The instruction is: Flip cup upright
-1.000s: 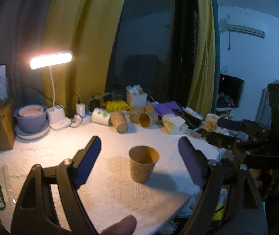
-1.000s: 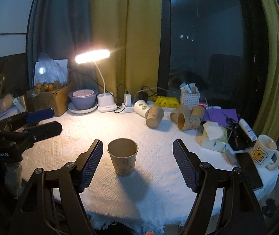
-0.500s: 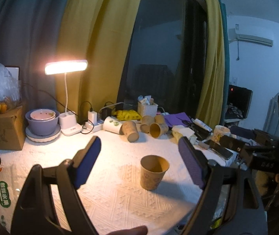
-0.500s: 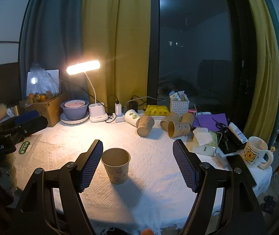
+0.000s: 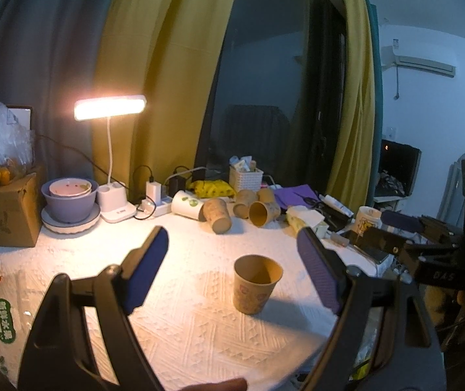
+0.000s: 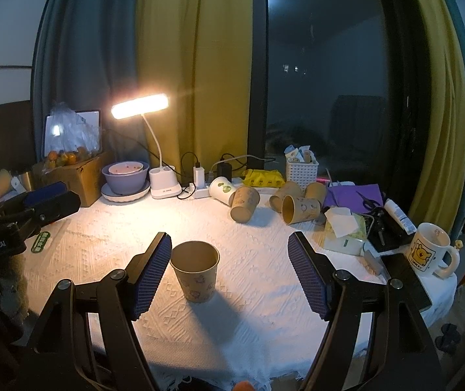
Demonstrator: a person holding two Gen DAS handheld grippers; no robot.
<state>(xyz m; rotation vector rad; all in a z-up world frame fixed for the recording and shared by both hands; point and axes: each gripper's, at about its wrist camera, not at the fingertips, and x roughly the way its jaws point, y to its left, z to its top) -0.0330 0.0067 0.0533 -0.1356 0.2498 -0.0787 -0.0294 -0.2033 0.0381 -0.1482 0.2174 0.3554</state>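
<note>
The paper cup (image 6: 195, 272) stands upright on the white cloth (image 6: 265, 293), just ahead of the right gripper (image 6: 229, 273), nearer its left pad — both claws gape wide, empty. A careless sweep of the left gripper (image 5: 232, 273) could topple it.

Lit desk lamp (image 6: 140, 106), yellow curtains (image 6: 196, 65)

Left gripper (image 5: 237, 272) fingers wide apart, empty; right gripper (image 6: 229, 273) likewise, level.
</note>
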